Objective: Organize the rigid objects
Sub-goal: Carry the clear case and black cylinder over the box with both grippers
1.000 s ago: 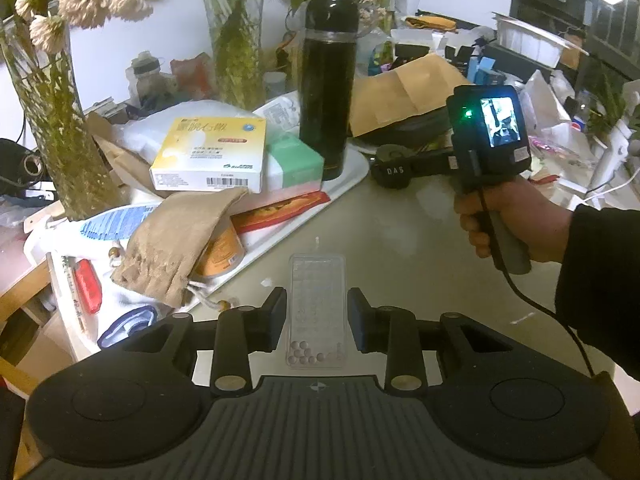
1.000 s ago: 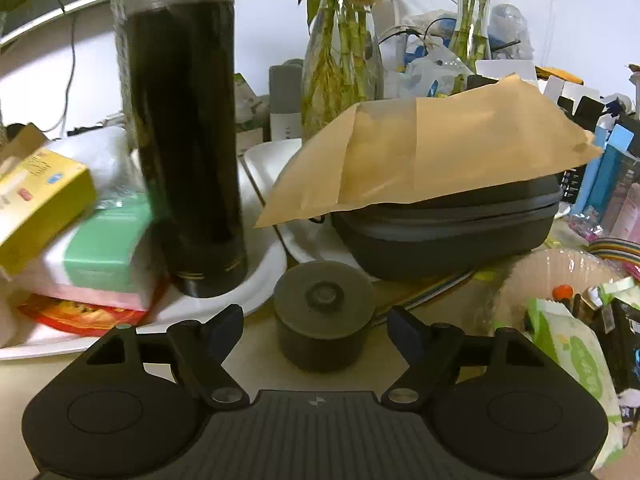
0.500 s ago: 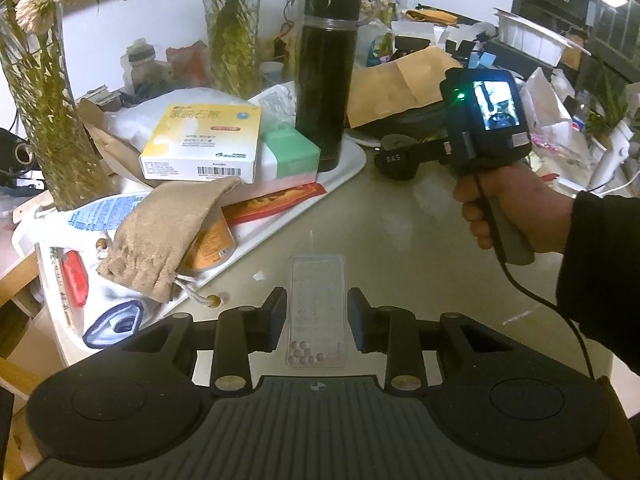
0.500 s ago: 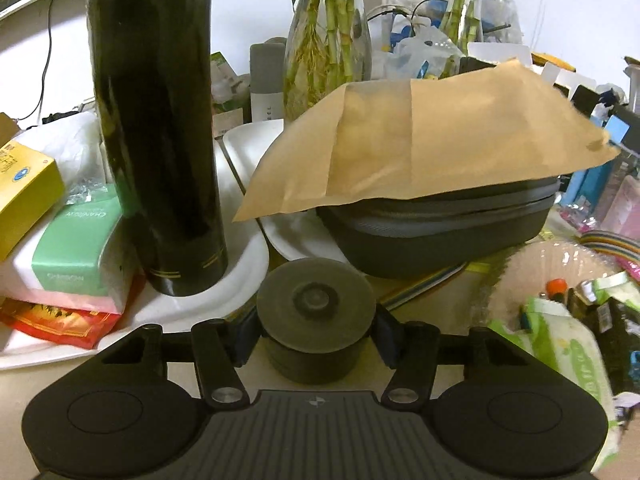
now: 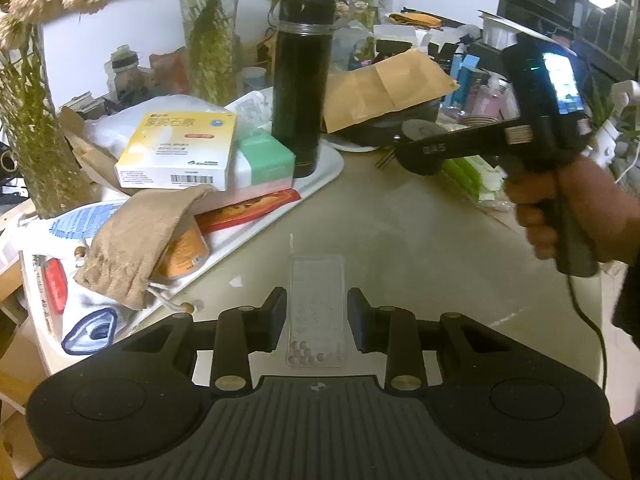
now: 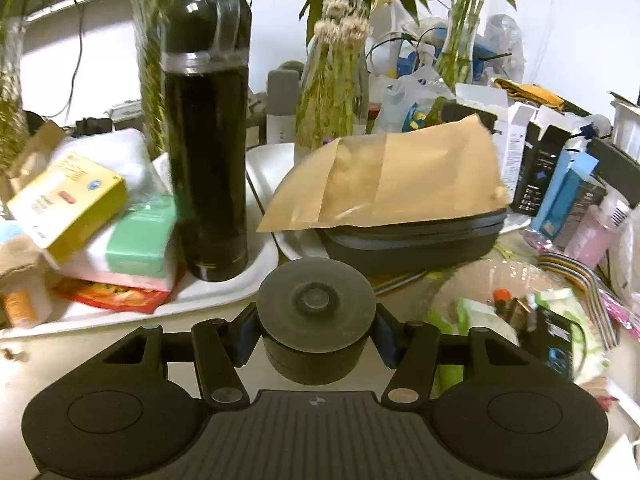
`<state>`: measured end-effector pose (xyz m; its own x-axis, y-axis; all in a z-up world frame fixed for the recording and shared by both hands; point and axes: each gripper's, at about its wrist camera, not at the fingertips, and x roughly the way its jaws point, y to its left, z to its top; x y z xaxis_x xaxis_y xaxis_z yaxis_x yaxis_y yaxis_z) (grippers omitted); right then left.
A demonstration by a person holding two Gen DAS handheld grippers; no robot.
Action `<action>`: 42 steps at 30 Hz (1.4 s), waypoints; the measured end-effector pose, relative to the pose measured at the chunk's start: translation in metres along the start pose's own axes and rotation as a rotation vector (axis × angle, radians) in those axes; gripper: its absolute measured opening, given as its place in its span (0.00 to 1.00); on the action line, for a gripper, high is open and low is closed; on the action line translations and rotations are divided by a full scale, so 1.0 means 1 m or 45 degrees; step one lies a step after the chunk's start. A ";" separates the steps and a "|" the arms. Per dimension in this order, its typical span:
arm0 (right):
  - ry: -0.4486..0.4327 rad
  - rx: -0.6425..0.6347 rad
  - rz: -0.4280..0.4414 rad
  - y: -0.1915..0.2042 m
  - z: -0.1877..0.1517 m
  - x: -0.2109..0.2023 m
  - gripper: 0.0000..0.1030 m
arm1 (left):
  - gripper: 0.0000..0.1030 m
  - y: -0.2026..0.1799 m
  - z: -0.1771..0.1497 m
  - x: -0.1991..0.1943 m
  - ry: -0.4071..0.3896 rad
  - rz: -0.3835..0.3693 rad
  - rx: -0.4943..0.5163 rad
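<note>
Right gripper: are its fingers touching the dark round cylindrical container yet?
Touching. The right wrist view shows both fingers pressed against the sides of the dark round cylindrical container, no gap either side, with the right gripper closed around it.
</note>
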<state>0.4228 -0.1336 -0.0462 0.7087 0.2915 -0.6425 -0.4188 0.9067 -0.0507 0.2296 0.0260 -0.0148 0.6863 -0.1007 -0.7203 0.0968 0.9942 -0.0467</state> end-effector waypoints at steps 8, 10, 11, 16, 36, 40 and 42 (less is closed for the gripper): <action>-0.008 0.040 0.019 -0.002 -0.018 -0.058 0.59 | 0.32 -0.010 0.004 -0.007 -0.024 -0.014 0.013; -0.006 0.045 0.018 -0.001 -0.024 -0.073 0.59 | 0.32 -0.013 0.003 -0.009 -0.021 -0.009 0.012; -0.006 0.045 0.021 0.000 -0.027 -0.081 0.59 | 0.32 -0.015 0.003 -0.010 -0.017 -0.001 0.011; -0.022 0.058 0.032 0.001 -0.044 -0.122 0.59 | 0.32 -0.026 0.005 -0.024 -0.031 0.025 0.045; -0.128 0.113 0.091 0.018 -0.092 -0.249 0.59 | 0.32 -0.069 0.005 -0.101 -0.094 0.055 0.169; -0.146 0.114 0.090 0.025 -0.103 -0.268 0.59 | 0.32 -0.072 -0.005 -0.113 -0.093 0.054 0.176; -0.151 0.133 0.102 0.027 -0.109 -0.276 0.59 | 0.32 -0.072 -0.011 -0.119 -0.088 0.049 0.172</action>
<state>0.1539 -0.2233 0.0464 0.7400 0.3924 -0.5464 -0.4197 0.9040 0.0808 0.1334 -0.0332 0.0663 0.7387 -0.0697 -0.6704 0.1625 0.9837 0.0769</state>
